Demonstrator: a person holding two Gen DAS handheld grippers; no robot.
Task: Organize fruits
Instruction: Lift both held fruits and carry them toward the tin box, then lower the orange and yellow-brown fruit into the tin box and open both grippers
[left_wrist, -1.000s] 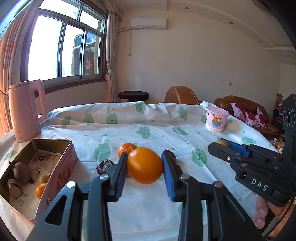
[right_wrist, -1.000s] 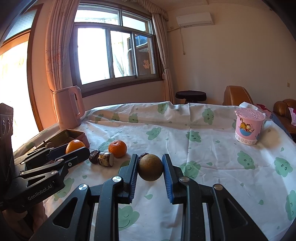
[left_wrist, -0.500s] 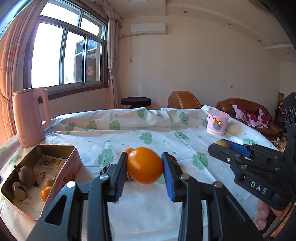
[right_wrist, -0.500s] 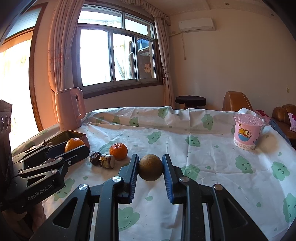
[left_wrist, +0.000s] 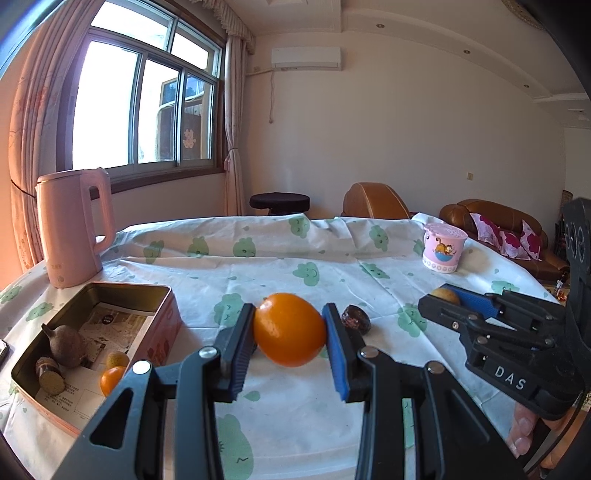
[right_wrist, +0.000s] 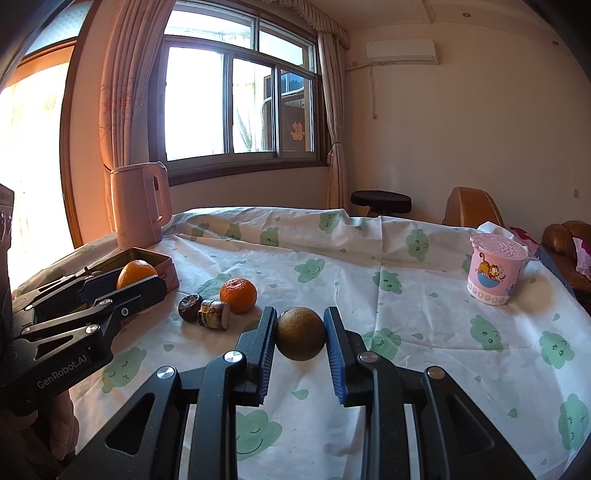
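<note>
My left gripper (left_wrist: 289, 332) is shut on a large orange (left_wrist: 289, 329) and holds it above the tablecloth, right of the open pink tin (left_wrist: 162, 295). The tin holds a brown fruit (left_wrist: 68, 345), a small orange (left_wrist: 112, 380) and other small pieces. My right gripper (right_wrist: 300, 334) is shut on a brown-green round fruit (right_wrist: 300, 333). On the cloth lie a tangerine (right_wrist: 238, 294), a dark round fruit (right_wrist: 189, 308) and a short cut piece (right_wrist: 214, 314). The left gripper also shows in the right wrist view (right_wrist: 136, 280), the right gripper in the left wrist view (left_wrist: 448, 297).
A pink kettle (left_wrist: 72, 227) stands behind the tin at the left. A pink lidded cup (left_wrist: 443, 247) stands at the far right of the table (left_wrist: 258, 258). A stool (left_wrist: 279, 203), chair and sofa stand beyond the table.
My left gripper has lifted and swung left with the orange, so the tin shows closer. The right gripper holds its fruit nearly still, slightly raised.
</note>
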